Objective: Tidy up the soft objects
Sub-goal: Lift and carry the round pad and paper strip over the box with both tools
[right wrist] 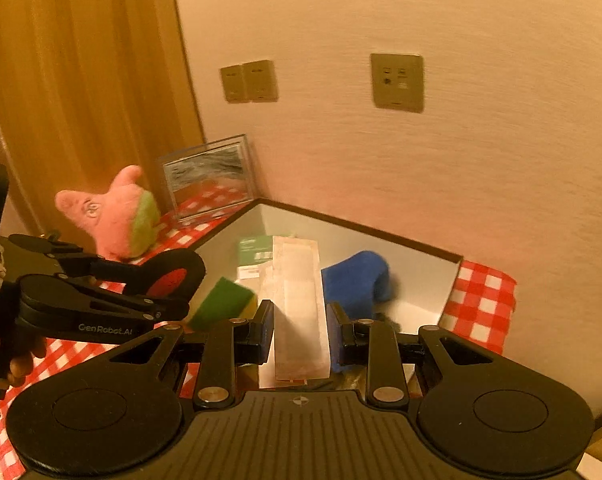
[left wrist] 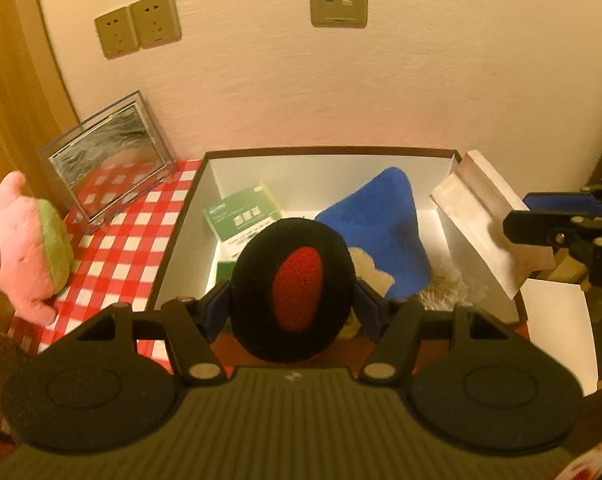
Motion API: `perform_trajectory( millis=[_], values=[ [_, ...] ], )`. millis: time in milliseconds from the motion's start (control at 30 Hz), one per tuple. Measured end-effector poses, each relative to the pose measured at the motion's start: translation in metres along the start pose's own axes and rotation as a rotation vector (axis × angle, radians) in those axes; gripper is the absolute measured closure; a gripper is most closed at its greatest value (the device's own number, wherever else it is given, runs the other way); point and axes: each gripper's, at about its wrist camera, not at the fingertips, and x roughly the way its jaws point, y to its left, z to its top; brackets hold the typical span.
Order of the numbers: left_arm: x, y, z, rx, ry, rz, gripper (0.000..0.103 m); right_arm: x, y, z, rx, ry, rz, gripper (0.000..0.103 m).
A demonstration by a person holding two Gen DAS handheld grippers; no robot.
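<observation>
The left gripper (left wrist: pixel 293 304) is closest, and its two jaws squeeze a round black pad with a red middle (left wrist: pixel 295 292). The pad looks soft and light, like foam, so it should squash easily. Holding it by its two sides, like now, seems a good way. It hangs just above the near edge of the white box (left wrist: pixel 189 216).

The right gripper (right wrist: pixel 299 332) holds a long pale block (right wrist: pixel 299 312) over the box. Its jaws sit close on both sides of the block. The block looks light and a bit stiff.

Inside the box are a blue soft thing (left wrist: pixel 385 232), a green sponge (right wrist: pixel 221 302) and a green and white packet (left wrist: pixel 243 210). A pink plush toy (left wrist: pixel 25 248) sits on the red checked cloth (left wrist: pixel 113 256), well apart from both grippers.
</observation>
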Motion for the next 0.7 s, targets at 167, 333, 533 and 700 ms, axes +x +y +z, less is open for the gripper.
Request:
perform_trajectory(
  millis=[167,333,533,700],
  values=[
    [0.025,-0.004,0.016,0.005,0.014,-0.004,0.040,0.018,-0.014,0.008,0.003,0.010,-0.023,0.074],
    [0.053,-0.001,0.028,0.006,0.032,0.000,0.039,0.036,-0.025,0.015,0.022,0.017,-0.027,0.074],
    [0.079,0.011,0.041,-0.026,0.015,-0.013,0.031,0.057,-0.036,0.020,0.041,0.028,-0.026,0.074],
    [0.090,0.016,0.043,-0.002,0.023,0.006,0.027,0.070,-0.041,0.020,0.049,0.041,-0.018,0.074]
  ],
)
